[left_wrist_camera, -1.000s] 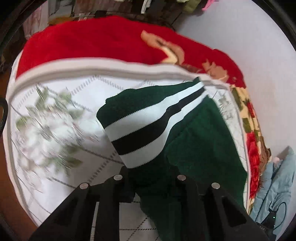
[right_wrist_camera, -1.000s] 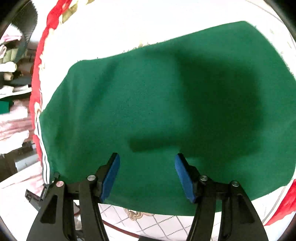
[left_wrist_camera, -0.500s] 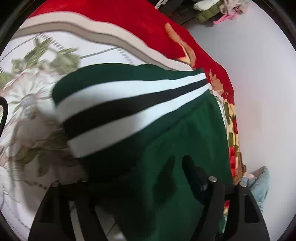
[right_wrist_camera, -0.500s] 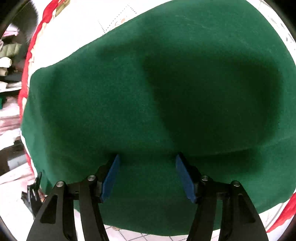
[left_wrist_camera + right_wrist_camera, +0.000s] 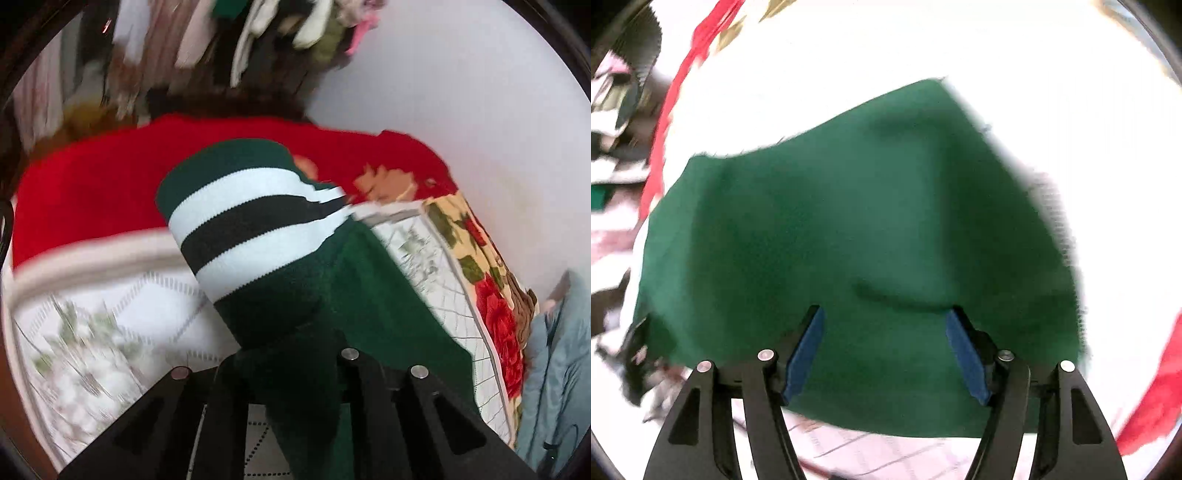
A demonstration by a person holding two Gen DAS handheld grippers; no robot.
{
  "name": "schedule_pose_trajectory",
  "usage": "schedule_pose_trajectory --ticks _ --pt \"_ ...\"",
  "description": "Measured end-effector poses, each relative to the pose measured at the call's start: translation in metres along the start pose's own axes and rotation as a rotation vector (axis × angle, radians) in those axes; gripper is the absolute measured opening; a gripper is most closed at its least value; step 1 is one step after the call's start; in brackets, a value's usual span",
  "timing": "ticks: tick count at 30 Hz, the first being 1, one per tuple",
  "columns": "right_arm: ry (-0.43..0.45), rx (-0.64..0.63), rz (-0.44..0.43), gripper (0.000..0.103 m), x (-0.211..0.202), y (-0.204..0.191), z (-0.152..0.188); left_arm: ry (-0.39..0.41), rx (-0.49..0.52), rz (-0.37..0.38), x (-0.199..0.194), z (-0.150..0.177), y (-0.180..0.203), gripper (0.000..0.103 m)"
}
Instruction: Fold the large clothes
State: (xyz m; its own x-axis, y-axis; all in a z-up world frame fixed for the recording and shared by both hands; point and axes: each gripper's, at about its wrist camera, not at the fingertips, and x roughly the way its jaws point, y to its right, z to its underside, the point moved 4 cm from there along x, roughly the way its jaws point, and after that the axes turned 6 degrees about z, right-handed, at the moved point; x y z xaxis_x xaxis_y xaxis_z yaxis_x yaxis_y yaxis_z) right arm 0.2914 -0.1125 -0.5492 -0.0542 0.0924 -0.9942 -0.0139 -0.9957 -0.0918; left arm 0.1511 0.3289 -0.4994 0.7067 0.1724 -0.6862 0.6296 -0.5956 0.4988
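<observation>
White floral quilt (image 5: 110, 306) on bed, red blanket (image 5: 92, 184) at 11 o'clock | left gripper (image 5: 284, 369) pinching green sweater (image 5: 849, 221) near striped cuff (image 5: 251, 229), lifted | right gripper (image 5: 884, 347) spread above sweater body | step: sleeve fold | next: lay sleeve across body.

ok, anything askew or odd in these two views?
Nothing damaged or spilled. The dark green sweater lies rumpled on the white quilted bedspread, and its green, white and black striped cuff hangs bunched from the shut left gripper. The right gripper is open.
</observation>
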Motion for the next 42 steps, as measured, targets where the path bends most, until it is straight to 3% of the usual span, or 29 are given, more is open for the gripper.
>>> schedule_pose_trajectory --ticks 2,3,7,11,16,18,24,26,28,30,34,38,40,41,42 --pt "0.082 0.073 0.066 0.088 -0.014 0.037 0.002 0.022 0.061 0.007 -0.013 -0.006 0.018 0.009" --pt "0.092 0.106 0.079 0.088 -0.011 0.055 0.006 0.031 0.102 0.017 -0.021 -0.007 0.031 0.009" --pt "-0.091 0.164 -0.045 0.087 0.053 0.075 0.027 0.050 0.297 0.084 -0.045 0.006 0.095 0.009" --pt "-0.051 0.178 -0.134 0.088 0.065 0.075 0.033 0.036 0.497 0.174 -0.056 0.039 0.166 0.009" --pt "-0.056 0.182 -0.249 0.088 0.052 0.126 0.049 -0.031 0.740 0.330 -0.079 0.121 0.246 0.008" --pt "-0.063 0.178 -0.278 0.088 0.054 0.127 0.050 -0.081 0.813 0.397 -0.082 0.162 0.273 0.008" --pt "-0.072 0.178 -0.363 0.088 0.049 0.148 0.055 -0.267 1.002 0.561 -0.082 0.280 0.313 0.008" --pt "-0.079 0.178 -0.389 0.088 0.048 0.165 0.058 -0.337 1.096 0.569 -0.075 0.321 0.310 0.008" --pt "-0.097 0.199 -0.415 0.085 0.050 0.176 0.058 -0.326 1.148 0.563 -0.074 0.338 0.306 0.008" --pt "-0.108 0.204 -0.416 0.071 0.050 0.186 0.054 -0.333 1.145 0.541 -0.071 0.338 0.304 0.009" --pt "-0.123 0.246 -0.450 0.070 0.039 0.213 0.062 -0.372 1.183 0.473 -0.068 0.332 0.300 0.013" --pt "-0.088 0.315 -0.395 0.071 0.017 0.251 0.070 -0.389 1.305 0.411 -0.073 0.351 0.287 0.017" --pt "-0.033 0.323 -0.366 0.073 -0.001 0.269 0.075 -0.402 1.349 0.391 -0.078 0.355 0.282 0.027" --pt "0.005 0.332 -0.350 0.080 -0.014 0.281 0.078 -0.422 1.353 0.390 -0.080 0.356 0.279 0.045" --pt "0.022 0.339 -0.352 0.087 -0.019 0.286 0.076 -0.443 1.347 0.397 -0.083 0.355 0.277 0.077"
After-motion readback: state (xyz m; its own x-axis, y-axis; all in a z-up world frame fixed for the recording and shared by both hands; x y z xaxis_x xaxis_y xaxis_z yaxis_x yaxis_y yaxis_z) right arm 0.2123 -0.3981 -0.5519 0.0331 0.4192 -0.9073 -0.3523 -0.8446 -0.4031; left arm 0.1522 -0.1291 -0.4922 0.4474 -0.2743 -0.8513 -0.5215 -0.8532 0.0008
